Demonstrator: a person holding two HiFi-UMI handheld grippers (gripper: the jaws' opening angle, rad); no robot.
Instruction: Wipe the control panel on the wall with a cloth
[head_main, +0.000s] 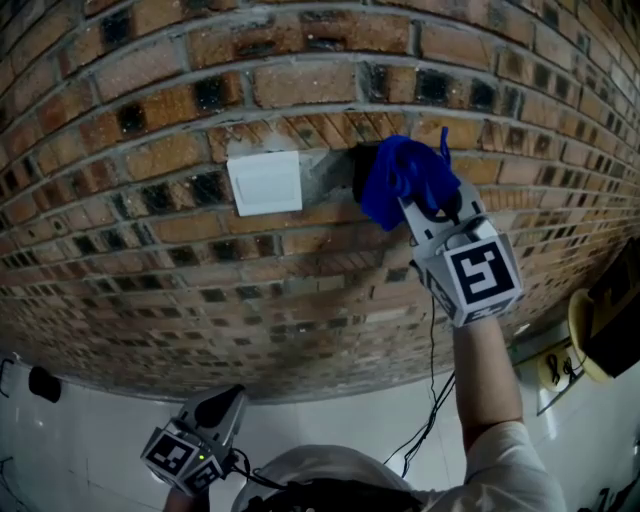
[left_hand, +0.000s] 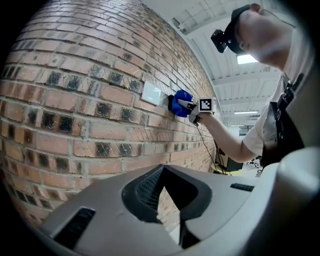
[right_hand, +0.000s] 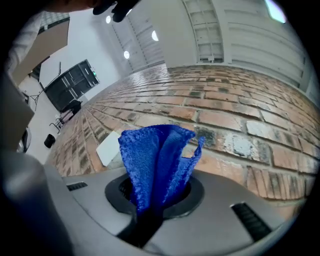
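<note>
A white control panel (head_main: 265, 182) is set in the brick wall (head_main: 150, 110). To its right my right gripper (head_main: 408, 203) is shut on a folded blue cloth (head_main: 398, 176), which it holds at the wall over a dark recess beside the panel. In the right gripper view the cloth (right_hand: 155, 155) stands up out of the gripper (right_hand: 158, 186), with the panel (right_hand: 109, 148) to its left. My left gripper (head_main: 222, 408) hangs low at the bottom left, away from the wall, shut with nothing in it. The left gripper view shows the gripper (left_hand: 162, 197), the panel (left_hand: 151, 92) and the cloth (left_hand: 181, 101).
A black cable (head_main: 432, 390) hangs from the right gripper. A yellow object (head_main: 588, 338) sits at the right edge and a small black thing (head_main: 45, 384) low at the left. The person's arm (left_hand: 225, 137) reaches toward the wall.
</note>
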